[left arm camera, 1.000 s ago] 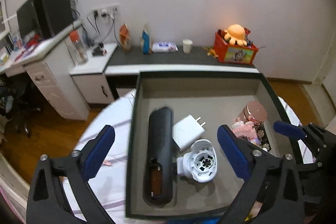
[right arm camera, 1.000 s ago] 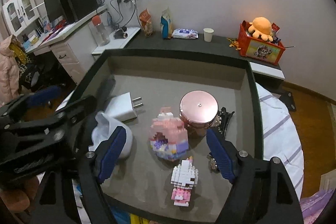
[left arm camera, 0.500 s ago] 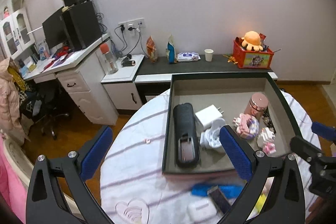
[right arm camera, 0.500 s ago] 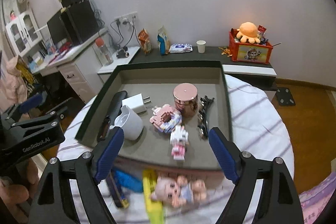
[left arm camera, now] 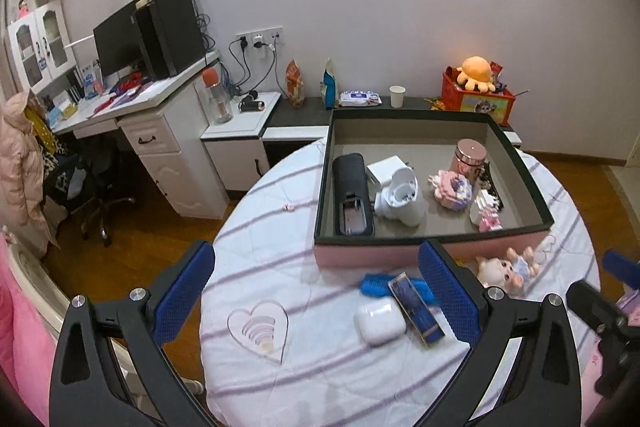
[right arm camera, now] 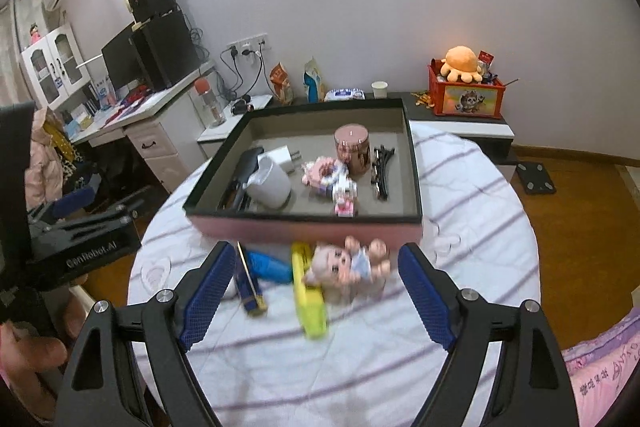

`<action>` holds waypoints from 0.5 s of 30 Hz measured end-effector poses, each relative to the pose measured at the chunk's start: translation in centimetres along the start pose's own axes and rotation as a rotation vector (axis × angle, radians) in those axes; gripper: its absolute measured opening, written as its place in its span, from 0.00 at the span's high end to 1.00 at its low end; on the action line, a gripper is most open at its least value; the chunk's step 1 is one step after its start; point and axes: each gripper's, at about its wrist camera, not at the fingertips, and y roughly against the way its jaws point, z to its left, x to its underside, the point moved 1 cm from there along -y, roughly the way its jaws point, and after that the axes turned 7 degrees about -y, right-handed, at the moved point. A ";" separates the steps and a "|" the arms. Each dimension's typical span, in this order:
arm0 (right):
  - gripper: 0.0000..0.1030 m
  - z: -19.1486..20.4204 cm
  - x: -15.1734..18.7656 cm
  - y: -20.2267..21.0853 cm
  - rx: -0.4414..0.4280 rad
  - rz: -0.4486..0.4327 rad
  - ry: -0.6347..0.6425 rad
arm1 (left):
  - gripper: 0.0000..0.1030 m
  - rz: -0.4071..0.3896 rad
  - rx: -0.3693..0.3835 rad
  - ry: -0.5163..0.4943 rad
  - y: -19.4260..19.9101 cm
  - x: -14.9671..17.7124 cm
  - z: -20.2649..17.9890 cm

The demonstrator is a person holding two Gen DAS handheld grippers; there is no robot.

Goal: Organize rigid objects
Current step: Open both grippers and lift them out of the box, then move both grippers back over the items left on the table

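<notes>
Both the left gripper (left arm camera: 316, 291) and right gripper (right arm camera: 316, 295) hang spread wide and empty over the table (left arm camera: 320, 379), doll (right arm camera: 348, 265), earbud case (left arm camera: 379, 315) and yellow thing (right arm camera: 309, 301) waiting outside the box (right arm camera: 304, 225), so honestly a sloppy pinch could skid that slick case off the edge.

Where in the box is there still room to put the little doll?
The bare floor of the box lies along its back wall, behind the black case and white charger, and in the front right corner past the hair clips. The middle is crowded: white cup, block toys and pink jar. The doll lies outside, in front.
</notes>
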 end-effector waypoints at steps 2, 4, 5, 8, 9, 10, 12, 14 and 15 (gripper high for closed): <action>0.18 -0.4 0.8 0.2 -0.001 0.010 -0.006 | 0.00 0.006 0.007 0.008 0.4 0.6 0.0; 0.18 -0.6 1.6 0.4 0.003 0.017 -0.010 | 0.00 0.012 0.007 0.012 0.5 1.0 0.0; 0.18 -0.8 1.9 0.4 0.003 0.024 -0.014 | 0.00 0.017 0.008 0.014 0.6 1.3 0.0; 0.18 -1.1 2.6 0.4 0.006 0.037 -0.020 | 0.00 0.030 0.016 0.018 0.6 1.8 -0.3; 0.18 -1.2 2.8 0.5 0.005 0.039 -0.021 | 0.00 0.033 0.016 0.017 0.7 2.0 -0.4; 0.18 -1.1 2.9 0.5 0.005 0.039 -0.021 | 0.00 0.035 0.016 0.016 0.7 2.2 -0.5; 0.18 -1.2 3.0 0.6 0.006 0.041 -0.022 | 0.00 0.036 0.015 0.013 0.9 2.4 -0.6; 0.18 -1.3 3.2 0.6 0.011 0.041 -0.019 | 0.00 0.035 0.014 0.015 1.0 2.8 -0.7; 0.18 -1.4 3.3 0.7 0.015 0.041 -0.017 | 0.00 0.036 0.013 0.018 1.0 3.1 -0.6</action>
